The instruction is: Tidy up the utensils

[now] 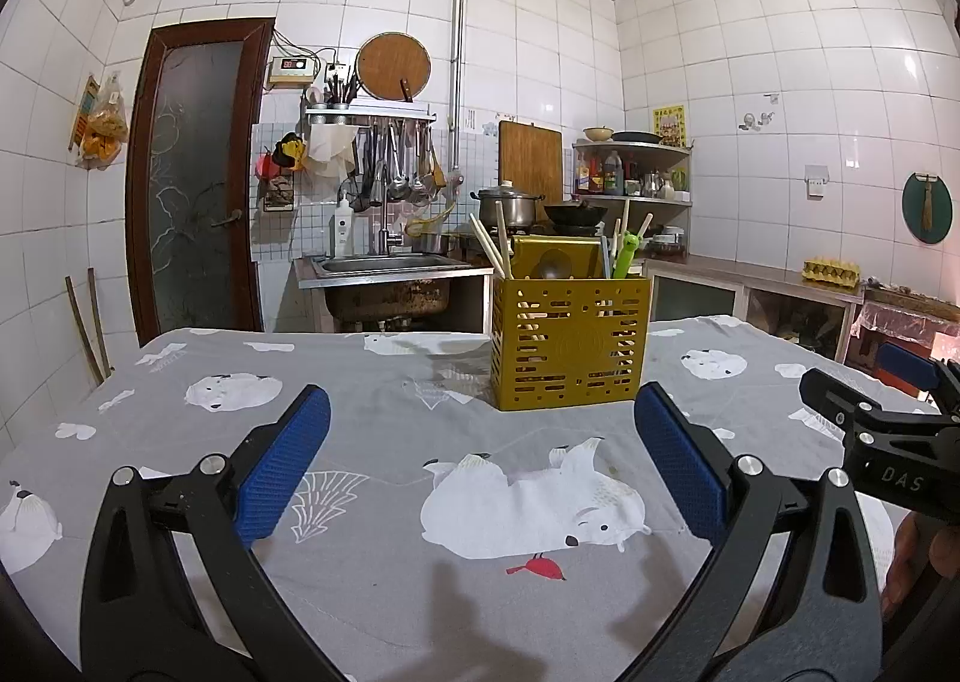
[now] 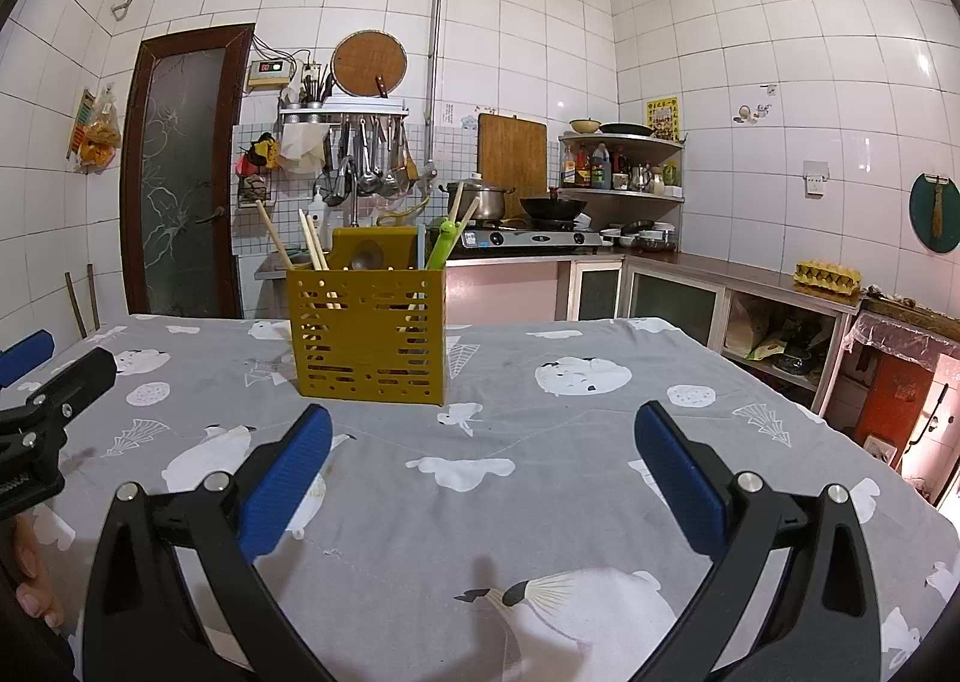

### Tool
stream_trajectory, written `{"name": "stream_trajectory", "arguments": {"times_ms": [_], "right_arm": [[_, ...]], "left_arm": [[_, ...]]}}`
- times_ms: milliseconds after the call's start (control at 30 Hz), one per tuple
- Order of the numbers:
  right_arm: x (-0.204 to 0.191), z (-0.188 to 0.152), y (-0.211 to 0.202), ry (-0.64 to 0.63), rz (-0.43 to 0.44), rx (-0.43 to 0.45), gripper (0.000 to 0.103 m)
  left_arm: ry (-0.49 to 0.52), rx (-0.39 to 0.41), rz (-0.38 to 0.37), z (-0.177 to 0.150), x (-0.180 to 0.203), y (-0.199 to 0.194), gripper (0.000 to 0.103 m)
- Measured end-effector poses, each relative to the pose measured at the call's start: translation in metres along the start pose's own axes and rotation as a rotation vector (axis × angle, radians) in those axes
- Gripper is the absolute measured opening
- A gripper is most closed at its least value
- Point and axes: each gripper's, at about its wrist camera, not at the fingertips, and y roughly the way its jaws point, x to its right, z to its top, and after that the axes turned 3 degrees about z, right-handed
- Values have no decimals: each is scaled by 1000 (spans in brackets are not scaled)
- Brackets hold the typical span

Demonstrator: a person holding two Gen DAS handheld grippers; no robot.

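Both my hand-held grippers — left (image 1: 480, 442) and right (image 2: 483, 445) — spread wide, grasping nothing. Yellow utensil caddy (image 1: 570, 343) stands at the table's (image 1: 372, 574) far middle, chopsticks (image 1: 489, 250) and green utensil (image 1: 627, 256) already upright inside. No loose utensils visible — I'd scan before reaching.

A: What covers the tabletop (image 1: 372, 562)?
B: A grey cloth printed with white polar bears (image 1: 534, 508).
A: And behind it?
B: A brown door (image 1: 192, 172) with frosted glass, a steel sink (image 1: 390, 265), ladles (image 1: 396, 166) hanging under a wall rack, a round wooden board (image 1: 393, 67).
A: On the right?
B: A pot (image 2: 480, 199) and wok (image 2: 552, 208) on the stove, bottles (image 2: 591, 166) on a corner shelf, a yellow egg tray (image 2: 828, 277).
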Motion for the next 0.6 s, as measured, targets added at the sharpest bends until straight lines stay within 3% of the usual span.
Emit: {"name": "stream_trajectory", "arguments": {"times_ms": [600], "right_arm": [[2, 0, 1, 0, -2, -1, 99]], "left_arm": [[0, 4, 0, 1, 0, 0, 98]]}}
